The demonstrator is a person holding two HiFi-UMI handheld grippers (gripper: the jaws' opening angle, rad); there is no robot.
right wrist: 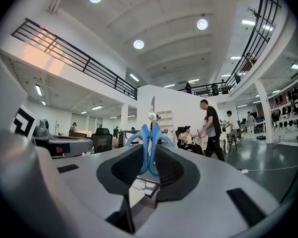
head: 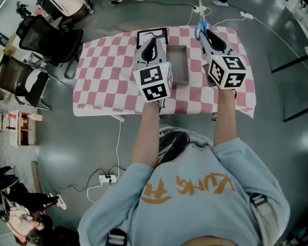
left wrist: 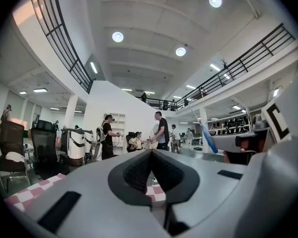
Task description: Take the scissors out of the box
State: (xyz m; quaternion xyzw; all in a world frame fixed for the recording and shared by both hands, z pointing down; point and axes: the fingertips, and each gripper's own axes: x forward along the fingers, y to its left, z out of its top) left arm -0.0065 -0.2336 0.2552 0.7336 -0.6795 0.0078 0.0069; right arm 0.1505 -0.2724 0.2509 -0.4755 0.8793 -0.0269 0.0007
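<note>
Shoulders in a light blue sweatshirt with orange print fill the bottom of the head view. Two bare forearms reach forward from them, each hand holding a grey gripper that carries a cube of black and white square markers.

Ahead stands a table covered with a pink and white checked cloth. A shallow grey box sits near the middle of it, open at the top, with nothing showing on its bare floor. Just beyond the box lies a black-framed white card.

The right gripper is held to the right of the box, over the far right part of the table. Its jaws are clamped on the scissors, which are out of the box and off the cloth. In the right gripper view the scissors have two bright blue handle loops, pressed side by side between the black pads. Above the loops is a small pivot, and thin silver blades rise from it, closed together and upright.

The left gripper hovers over the left edge of the box. In the left gripper view its jaws are drawn together with nothing between them, and a sliver of checked cloth shows below.

Behind the table is a large hall with a grey floor, office chairs and several people standing or sitting far off.
</note>
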